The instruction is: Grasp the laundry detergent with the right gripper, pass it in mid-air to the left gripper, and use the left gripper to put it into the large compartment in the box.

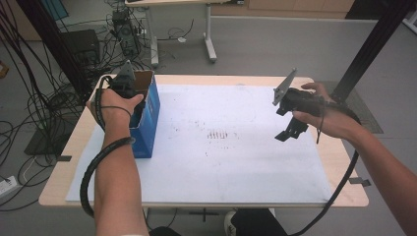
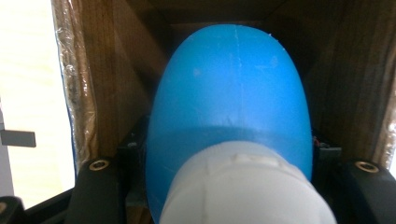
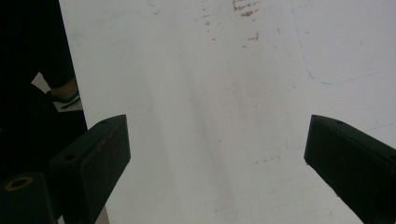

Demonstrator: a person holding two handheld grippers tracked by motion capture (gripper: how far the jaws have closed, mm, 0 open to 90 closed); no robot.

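Note:
An open cardboard box [image 1: 149, 115] with blue outer walls stands at the left edge of the white sheet [image 1: 231, 162]. My left gripper [image 1: 125, 84] reaches down into its top. In the left gripper view, a blue rounded bottle [image 2: 233, 88] with a white end [image 2: 247, 186] sits between the jaws of the left gripper [image 2: 233, 191], which is shut on it, with the brown inner walls of the box [image 2: 102, 70] around it. My right gripper [image 1: 289, 132] hovers over the right part of the sheet [image 3: 224, 93], and the right gripper [image 3: 217, 154] is open with nothing between its jaws.
The wooden table [image 1: 344, 162] is mostly covered by the stained sheet. Cables and equipment [image 1: 44, 98] crowd the floor at left. Another desk's legs [image 1: 209, 44] stand behind. A black post [image 1: 373, 44] rises at the far right.

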